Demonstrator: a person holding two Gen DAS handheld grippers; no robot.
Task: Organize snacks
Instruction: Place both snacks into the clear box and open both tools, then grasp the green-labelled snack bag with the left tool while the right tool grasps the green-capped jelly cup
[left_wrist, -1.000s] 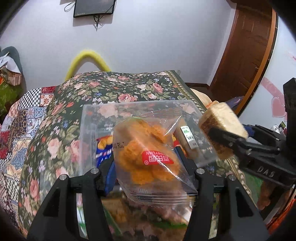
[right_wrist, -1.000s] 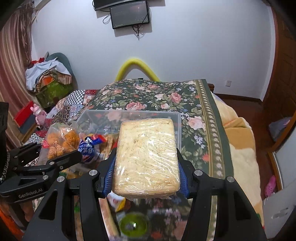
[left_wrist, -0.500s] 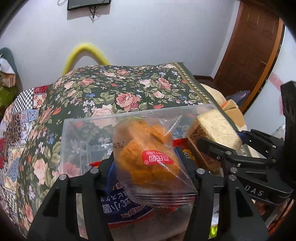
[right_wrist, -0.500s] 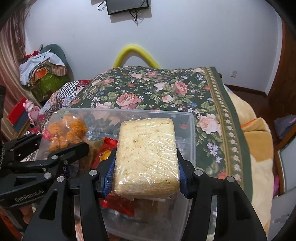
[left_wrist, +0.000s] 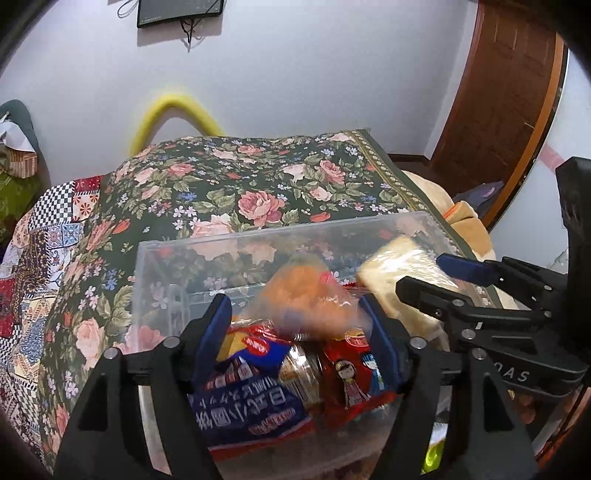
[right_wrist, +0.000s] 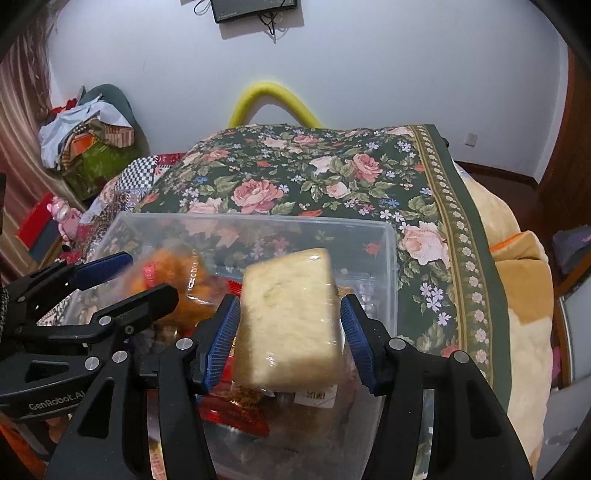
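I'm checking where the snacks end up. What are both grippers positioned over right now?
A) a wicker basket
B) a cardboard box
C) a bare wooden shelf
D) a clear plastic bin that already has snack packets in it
D: the left gripper with the orange snack bag and the right gripper with the wrapped pale cake sit above a clear plastic bin holding packets.

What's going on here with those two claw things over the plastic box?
A person is sorting snacks into a clear bin on a flowered bedspread, one gripper in each hand. Both jaws have just been opening. The left gripper has let go of a bag of orange snacks, and the right gripper has released a wrapped cake. Both packets look blurred, dropping onto the snacks already inside.
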